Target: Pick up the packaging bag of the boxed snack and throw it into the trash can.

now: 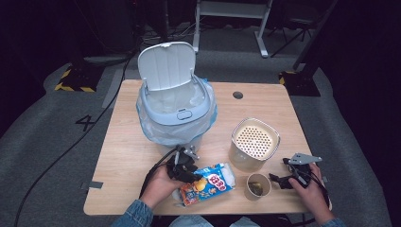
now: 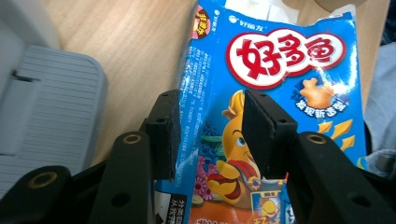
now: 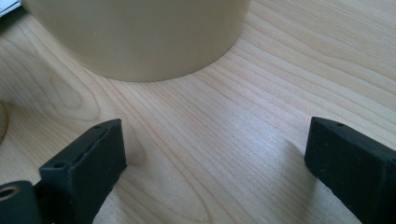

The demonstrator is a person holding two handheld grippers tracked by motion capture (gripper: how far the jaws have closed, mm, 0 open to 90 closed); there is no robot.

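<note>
Snack bag: a blue and orange snack bag (image 1: 207, 183) lies flat on the wooden surface (image 1: 123, 156), near the front edge. It has a cartoon fish and big red writing on it. In the left gripper view the snack bag (image 2: 280, 70) looks torn open at its far end.
Left gripper: the left gripper (image 1: 185, 171) is low over the left end of the bag, in the person's left hand (image 1: 158, 182).
Left jaws: in the left gripper view the left gripper (image 2: 210, 135) has its jaws partly open. The edge of the bag lies in the gap between them. One pad sits over the wood beside the bag and the other sits over the fish picture. I cannot tell if the pads press on the bag.
Right gripper: the right gripper (image 1: 279, 180) is in the person's right hand (image 1: 309, 187), low at the right side of the surface, just beside the paper cup (image 1: 258, 186).
Right jaws: in the right gripper view the right gripper (image 3: 215, 163) has its jaws wide open. Bare wood is between them and they hold nothing.
Paper cup: it stands upright just right of the bag, with something dark inside.
Cream container: a round cream container (image 1: 254, 144) with a lid full of little holes stands just behind the cup.
Trash bin: a light blue trash bin (image 1: 176, 111) stands behind the bag with its lid up and a clear liner inside.
</note>
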